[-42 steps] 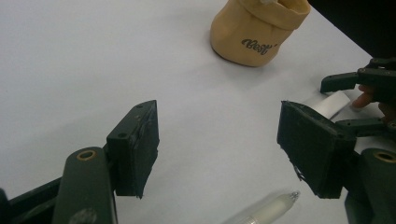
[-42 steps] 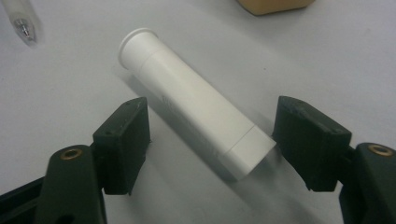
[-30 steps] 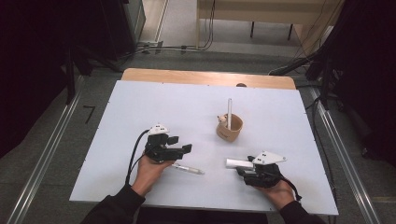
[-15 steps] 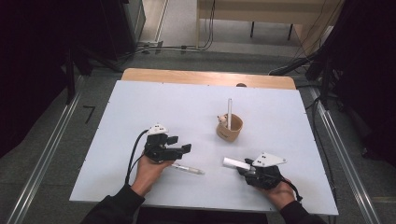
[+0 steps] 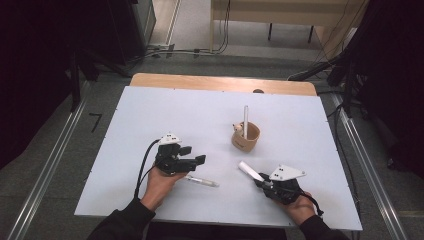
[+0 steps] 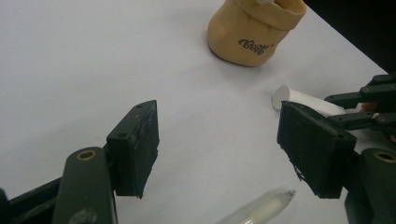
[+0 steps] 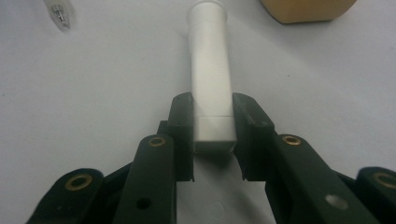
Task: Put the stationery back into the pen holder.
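Observation:
A tan pouch-like holder (image 5: 246, 136) stands on the white table (image 5: 150, 115) with a white pen (image 5: 245, 119) upright in it. My right gripper (image 5: 263, 181) is shut on a white marker (image 5: 250, 171), which juts forward from the jaws toward the holder (image 7: 303, 9); the marker (image 7: 210, 65) is held by its rear end. My left gripper (image 5: 192, 157) is open, jaws wide apart, nothing between them. A clear pen (image 5: 201, 181) lies flat just in front of the left hand, its tip (image 6: 280, 198) below the open jaws. The holder (image 6: 254, 30) sits ahead of them.
A wooden strip (image 5: 220, 84) runs along the table's far edge. Metal rails (image 5: 45, 170) flank both sides. Cables (image 5: 142, 172) trail from the grippers. Bare table surface spreads across the far left and right.
The right gripper with the marker has shifted slightly left and toward the holder. The left gripper has barely moved.

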`<state>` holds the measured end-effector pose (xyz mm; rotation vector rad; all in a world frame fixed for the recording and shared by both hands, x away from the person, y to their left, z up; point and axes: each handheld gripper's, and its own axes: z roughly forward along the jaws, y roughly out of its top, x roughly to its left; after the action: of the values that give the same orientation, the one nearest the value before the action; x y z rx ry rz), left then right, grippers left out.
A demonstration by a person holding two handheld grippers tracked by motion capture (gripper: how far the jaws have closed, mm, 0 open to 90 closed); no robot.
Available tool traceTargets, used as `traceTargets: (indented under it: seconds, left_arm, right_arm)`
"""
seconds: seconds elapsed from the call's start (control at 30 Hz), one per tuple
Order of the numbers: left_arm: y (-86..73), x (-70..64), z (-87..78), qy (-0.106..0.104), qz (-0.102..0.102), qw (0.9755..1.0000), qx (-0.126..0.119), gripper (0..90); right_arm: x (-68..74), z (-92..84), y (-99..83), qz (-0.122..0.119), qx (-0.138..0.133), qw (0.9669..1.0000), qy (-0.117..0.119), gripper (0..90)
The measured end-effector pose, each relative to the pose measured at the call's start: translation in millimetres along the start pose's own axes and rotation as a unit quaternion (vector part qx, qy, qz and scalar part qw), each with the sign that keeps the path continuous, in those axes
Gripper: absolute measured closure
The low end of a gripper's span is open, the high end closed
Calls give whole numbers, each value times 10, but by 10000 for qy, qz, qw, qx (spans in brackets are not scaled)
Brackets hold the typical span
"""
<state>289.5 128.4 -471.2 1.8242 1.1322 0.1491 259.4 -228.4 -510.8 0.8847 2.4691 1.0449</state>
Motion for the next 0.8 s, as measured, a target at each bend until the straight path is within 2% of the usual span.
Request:
traceTargets:
  seconds: [0.23, 0.37, 0.57, 0.7, 0.8]
  left_arm:
    - [-1, -6, 6, -66, -27, 10000, 7, 294]
    - [-2, -11, 14, -131, -67, 9999, 13, 295]
    - [-4, -56, 54, -261, -71, 9996, 74, 294]
    - [2, -83, 83, -375, -119, 9992, 98, 296]
    - [8, -104, 117, -530, -200, 9983, 139, 297]
  right_arm:
    - [-19, -13, 10, 175, -11, 9998, -56, 695]
    - [-49, -53, 14, 332, -146, 9993, -72, 695]
    - [6, -97, 50, 307, -334, 9990, -26, 694]
    - [48, -109, 79, 171, -435, 9989, -47, 695]
    - [48, -112, 86, 227, -462, 9987, -49, 694]
